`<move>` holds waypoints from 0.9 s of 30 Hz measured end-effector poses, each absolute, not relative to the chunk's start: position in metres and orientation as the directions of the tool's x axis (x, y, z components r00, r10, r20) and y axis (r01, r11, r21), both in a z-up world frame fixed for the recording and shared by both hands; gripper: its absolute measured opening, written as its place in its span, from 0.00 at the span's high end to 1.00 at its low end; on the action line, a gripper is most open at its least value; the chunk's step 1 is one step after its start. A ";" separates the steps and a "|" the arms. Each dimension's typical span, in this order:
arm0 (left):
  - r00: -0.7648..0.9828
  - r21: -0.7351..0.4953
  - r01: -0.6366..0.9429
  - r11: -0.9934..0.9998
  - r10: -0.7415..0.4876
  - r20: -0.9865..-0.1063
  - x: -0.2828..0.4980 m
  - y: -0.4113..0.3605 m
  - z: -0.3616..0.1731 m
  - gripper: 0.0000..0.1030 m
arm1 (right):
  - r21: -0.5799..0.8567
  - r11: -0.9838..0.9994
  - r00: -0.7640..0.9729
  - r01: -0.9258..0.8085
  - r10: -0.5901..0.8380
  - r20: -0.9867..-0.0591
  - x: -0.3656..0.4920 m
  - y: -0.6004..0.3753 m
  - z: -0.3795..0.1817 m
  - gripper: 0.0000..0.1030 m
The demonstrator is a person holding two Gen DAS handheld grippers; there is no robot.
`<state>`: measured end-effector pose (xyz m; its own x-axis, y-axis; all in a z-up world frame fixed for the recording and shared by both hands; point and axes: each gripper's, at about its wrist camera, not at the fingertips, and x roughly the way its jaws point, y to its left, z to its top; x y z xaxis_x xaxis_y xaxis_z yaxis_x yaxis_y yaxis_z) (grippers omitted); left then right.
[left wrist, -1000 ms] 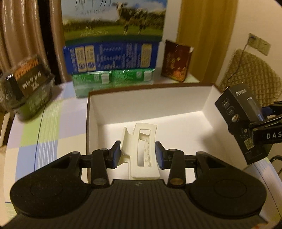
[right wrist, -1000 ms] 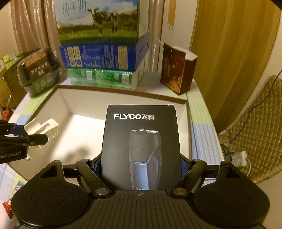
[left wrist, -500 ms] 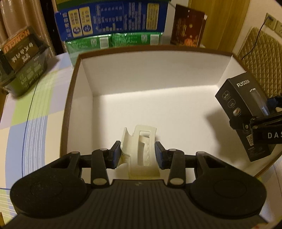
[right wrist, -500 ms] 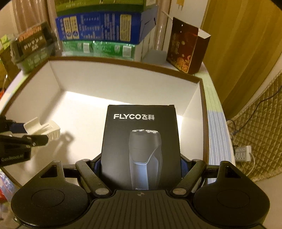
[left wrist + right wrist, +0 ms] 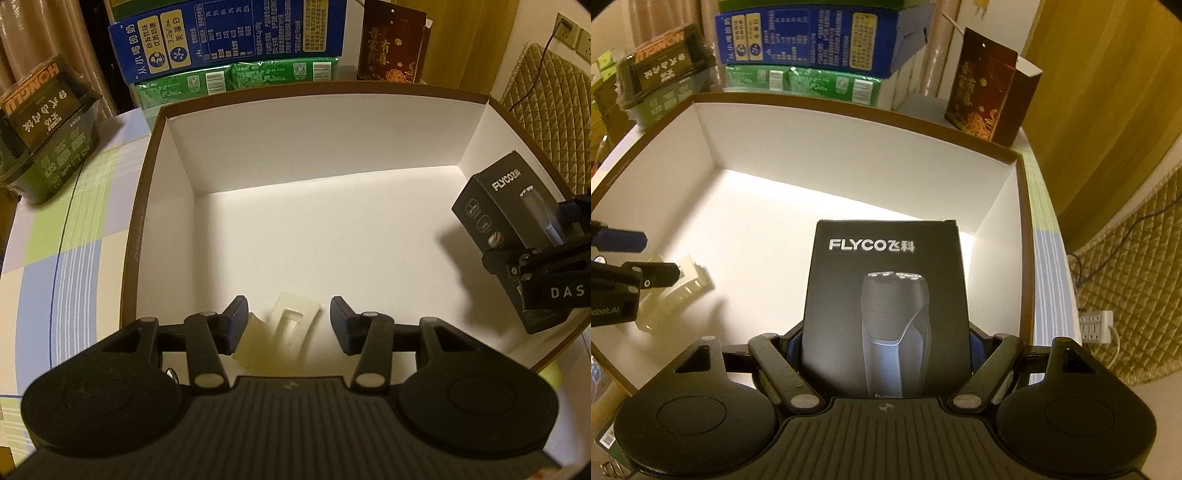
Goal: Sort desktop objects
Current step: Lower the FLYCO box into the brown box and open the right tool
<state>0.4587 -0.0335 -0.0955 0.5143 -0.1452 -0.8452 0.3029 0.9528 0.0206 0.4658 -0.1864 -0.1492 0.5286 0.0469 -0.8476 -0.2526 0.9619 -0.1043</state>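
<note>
I'm holding both tools down inside the white cardboard box, the landmark here. My left hand-held gripper is just opening its jaws, and the cream hair claw clip is sitting between them on the box floor near the front wall; the right pad is standing clear of it, the left pad is right at its edge. My right hand-held gripper is clamping the black FLYCO shaver box by its lower sides, jaws spread wide around it, carrying it tilted over the right half of the box floor. Behind the box's back wall the blue milk carton and a dark red gift bag are standing on the counter.
</note>
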 end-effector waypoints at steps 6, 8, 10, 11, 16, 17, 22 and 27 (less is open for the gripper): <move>0.542 0.020 0.312 0.950 -0.161 -0.825 0.453 -0.035 -0.083 0.45 | -0.116 0.952 0.612 -0.285 0.088 -0.786 0.455 -0.187 -0.135 0.08; 0.551 0.015 0.311 0.950 -0.167 -0.817 0.450 -0.035 -0.078 0.40 | -0.108 0.951 0.630 -0.290 0.105 -0.770 0.451 -0.189 -0.129 0.07; 0.563 0.019 0.313 0.949 -0.169 -0.809 0.447 -0.036 -0.073 0.38 | -0.103 0.950 0.640 -0.296 0.117 -0.759 0.447 -0.190 -0.123 0.07; 0.570 0.024 0.314 0.949 -0.168 -0.805 0.446 -0.036 -0.070 0.36 | -0.103 0.949 0.647 -0.297 0.121 -0.753 0.445 -0.191 -0.120 0.06; 0.591 0.024 0.317 0.948 -0.178 -0.787 0.438 -0.036 -0.057 0.31 | -0.098 0.950 0.668 -0.298 0.134 -0.732 0.433 -0.196 -0.111 0.06; 0.597 0.025 0.317 0.948 -0.179 -0.782 0.436 -0.036 -0.055 0.29 | -0.097 0.949 0.671 -0.300 0.138 -0.729 0.430 -0.198 -0.109 0.06; 0.619 0.032 0.308 0.951 -0.174 -0.766 0.421 -0.035 -0.042 0.24 | -0.099 0.945 0.685 -0.313 0.152 -0.712 0.410 -0.208 -0.101 0.06; 0.641 0.043 0.286 0.957 -0.158 -0.751 0.403 -0.032 -0.031 0.19 | -0.082 0.947 0.693 -0.311 0.167 -0.701 0.387 -0.218 -0.091 0.06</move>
